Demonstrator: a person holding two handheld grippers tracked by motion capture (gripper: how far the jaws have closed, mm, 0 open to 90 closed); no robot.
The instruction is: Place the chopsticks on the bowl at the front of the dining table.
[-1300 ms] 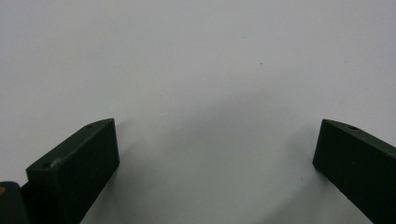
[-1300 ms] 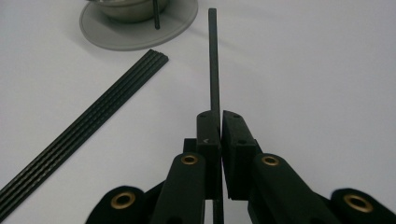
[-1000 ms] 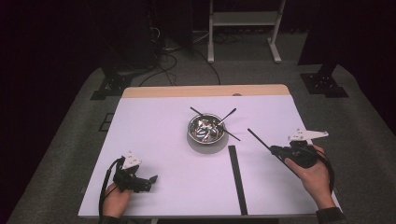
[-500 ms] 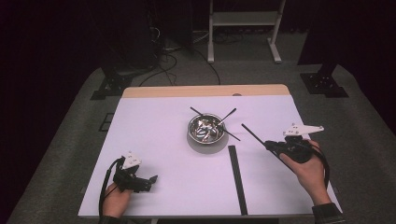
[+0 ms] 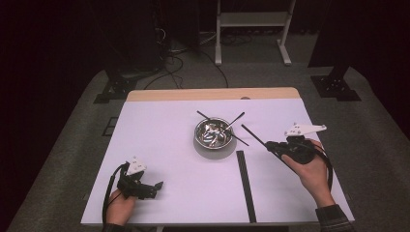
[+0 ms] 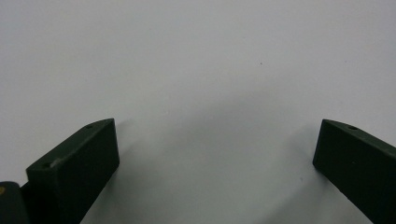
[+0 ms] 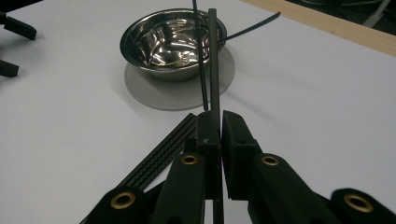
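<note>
Right now your right gripper (image 7: 215, 122) has its jaws clamped on a thin black stick (image 7: 213, 60), long axis pointing straight at the steel bowl (image 5: 213, 133) ahead, where other sticks already rest. Your left gripper (image 5: 155, 186), jaws apart over bare bench (image 5: 164, 140), is farther from the bowl.

A white table (image 5: 159, 135) with a bare wooden strip (image 5: 212, 94) along its far edge carries a grey round mat (image 7: 154, 95) under a steel bowl (image 5: 212, 134), ahead of the right gripper (image 5: 270, 146). A black ridged strip (image 5: 245, 184) lies flat beside that gripper, toward the left gripper (image 5: 155, 187).
</note>
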